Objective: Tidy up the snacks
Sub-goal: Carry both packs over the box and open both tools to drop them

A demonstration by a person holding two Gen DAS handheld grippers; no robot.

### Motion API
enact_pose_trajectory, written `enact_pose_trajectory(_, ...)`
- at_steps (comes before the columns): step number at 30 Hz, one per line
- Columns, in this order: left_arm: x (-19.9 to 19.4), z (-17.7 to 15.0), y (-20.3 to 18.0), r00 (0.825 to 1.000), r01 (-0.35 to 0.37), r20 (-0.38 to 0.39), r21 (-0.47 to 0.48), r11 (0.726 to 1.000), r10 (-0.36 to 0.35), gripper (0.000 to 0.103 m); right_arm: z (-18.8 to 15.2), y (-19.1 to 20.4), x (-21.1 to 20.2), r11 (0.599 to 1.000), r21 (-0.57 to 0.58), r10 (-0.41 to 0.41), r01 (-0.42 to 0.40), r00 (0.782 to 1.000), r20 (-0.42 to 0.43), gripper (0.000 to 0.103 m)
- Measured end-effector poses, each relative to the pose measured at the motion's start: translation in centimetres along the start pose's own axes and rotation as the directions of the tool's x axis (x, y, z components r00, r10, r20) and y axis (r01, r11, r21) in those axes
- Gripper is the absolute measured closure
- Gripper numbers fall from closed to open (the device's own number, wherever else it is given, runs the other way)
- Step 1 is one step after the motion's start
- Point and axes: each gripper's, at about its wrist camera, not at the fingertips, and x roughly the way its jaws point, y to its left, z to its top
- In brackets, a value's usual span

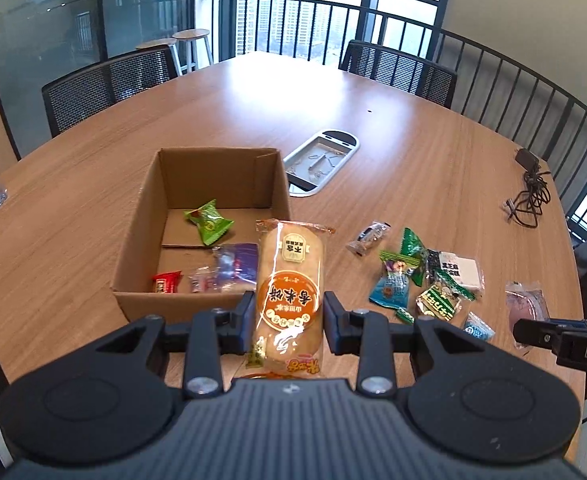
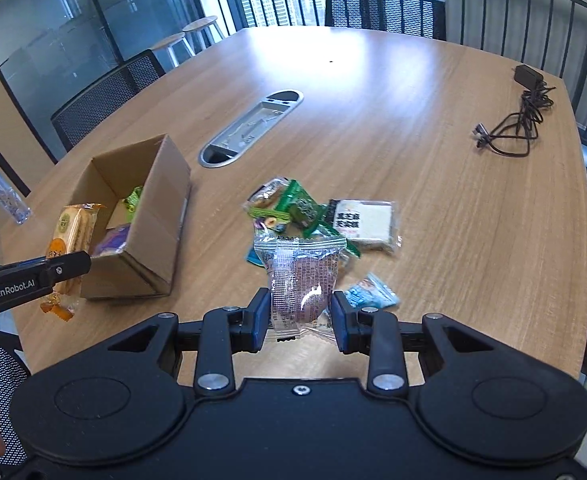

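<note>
The left gripper (image 1: 288, 322) is clamped on a long rice-cracker pack (image 1: 289, 284), its clear wrapper showing pale tan crackers, an orange round label with white characters and an orange crimped top edge; the pack sits upright between the pads, held above the near right corner of the box (image 1: 141, 224). The right gripper (image 2: 301, 314) is clamped on a clear pouch (image 2: 299, 276) printed with fine text, a purplish-pink snack showing through and a zigzag seal along its top; it hangs over the near edge of the snack pile (image 2: 317, 216). The open cardboard box stands on the table (image 1: 413, 184) to the left and holds a green packet (image 1: 208, 222), a red candy (image 1: 166, 282) and a purple pack (image 1: 239, 264). The pile to the right has green, blue and white wrappers lying loosely, touching and overlapping. Farther off lie a grey cable hatch (image 1: 321, 160) and, at far right, a black charger (image 2: 513, 120).
</note>
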Motion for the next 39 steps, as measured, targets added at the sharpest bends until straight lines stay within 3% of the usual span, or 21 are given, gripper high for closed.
enact_pose_trajectory(24, 0.6, 1.8, 7.1, 0.998, -0.063, 0.014, -0.089, 0.994, 0.064, 0.069, 3.6, 8.3, 2.5, 0.991, -0.097, 0.091, -0.088, 0.996, 0.024, 0.071)
enact_pose_trajectory(39, 3.5, 3.7, 9.4, 0.999, -0.046, -0.014, -0.100, 0.994, 0.045, 0.069, 5.7, 13.1, 5.6, 0.981, -0.141, 0.132, -0.130, 0.991, 0.005, 0.071)
